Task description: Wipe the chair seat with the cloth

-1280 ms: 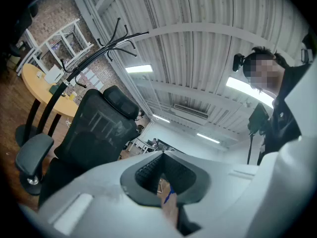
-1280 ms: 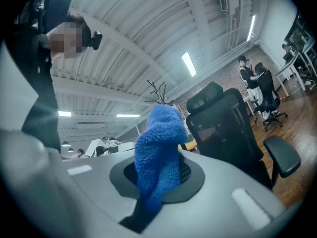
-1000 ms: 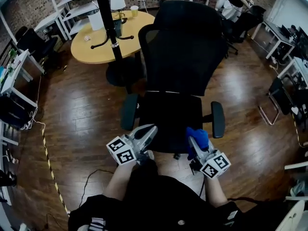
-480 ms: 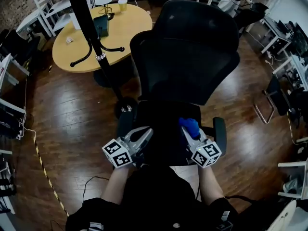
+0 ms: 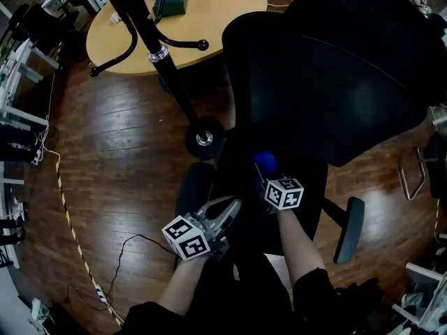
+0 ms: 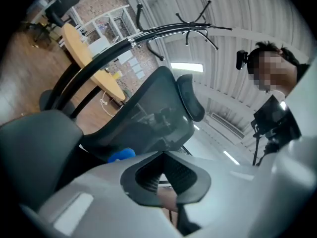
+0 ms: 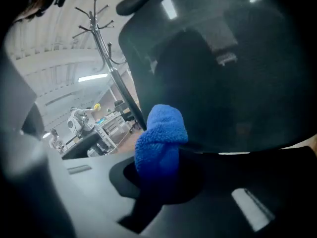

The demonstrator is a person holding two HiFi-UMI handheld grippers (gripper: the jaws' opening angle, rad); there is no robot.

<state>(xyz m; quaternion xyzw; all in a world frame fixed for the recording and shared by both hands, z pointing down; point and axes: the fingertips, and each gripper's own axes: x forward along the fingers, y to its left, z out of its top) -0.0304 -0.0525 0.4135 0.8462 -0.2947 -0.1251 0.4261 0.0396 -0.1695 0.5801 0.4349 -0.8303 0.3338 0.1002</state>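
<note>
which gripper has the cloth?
The right gripper: its jaws clamp the blue cloth; the left gripper is shut on nothing.

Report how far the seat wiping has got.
Done: the right gripper has the blue cloth clamped. In hand: the cloth sits over the chair seat, near the backrest; contact can't be confirmed. Remaining: the seat shows no wiped patch, so most wiping likely remains. The left gripper is shut, empty.

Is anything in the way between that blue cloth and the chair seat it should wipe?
Nothing visible does. The right gripper is shut on the blue cloth directly above the black seat, close to the backrest, and no object lies on the seat. Whether the cloth touches the seat cannot be told.
</note>
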